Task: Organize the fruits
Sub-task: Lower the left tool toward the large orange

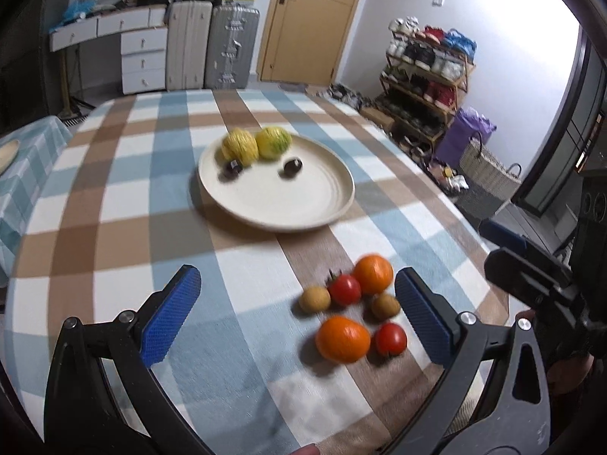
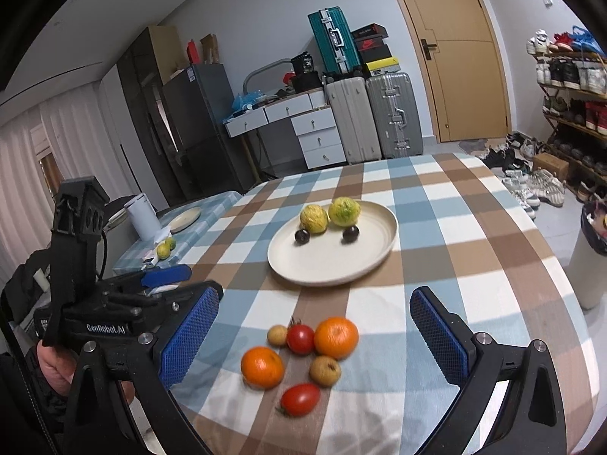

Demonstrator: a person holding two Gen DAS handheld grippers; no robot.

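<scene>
A cream plate (image 1: pixel 303 204) (image 2: pixel 364 261) sits mid-table with two yellow-green fruits (image 1: pixel 256 144) (image 2: pixel 330 212) and two dark plums (image 1: pixel 292 167) (image 2: pixel 351 233) on it. Nearer me, loose fruit lies on the checked cloth: two oranges (image 1: pixel 373 273) (image 2: pixel 335 337), two red tomatoes (image 1: pixel 344 290) (image 2: pixel 300 338) and two small brown fruits (image 1: pixel 385 306) (image 2: pixel 325 370). My left gripper (image 1: pixel 299 314) is open and empty above the cloth, just left of the loose fruit. My right gripper (image 2: pixel 315 341) is open and empty, with the loose fruit between its fingers' line of sight.
The round table (image 2: pixel 493 250) has a checked cloth. A side table at the left holds a plate (image 2: pixel 184 218), a white kettle (image 2: pixel 142 216) and small fruits. Suitcases (image 2: pixel 373 117), a door, a shoe rack (image 1: pixel 425 76) and a bin (image 2: pixel 592 258) stand around.
</scene>
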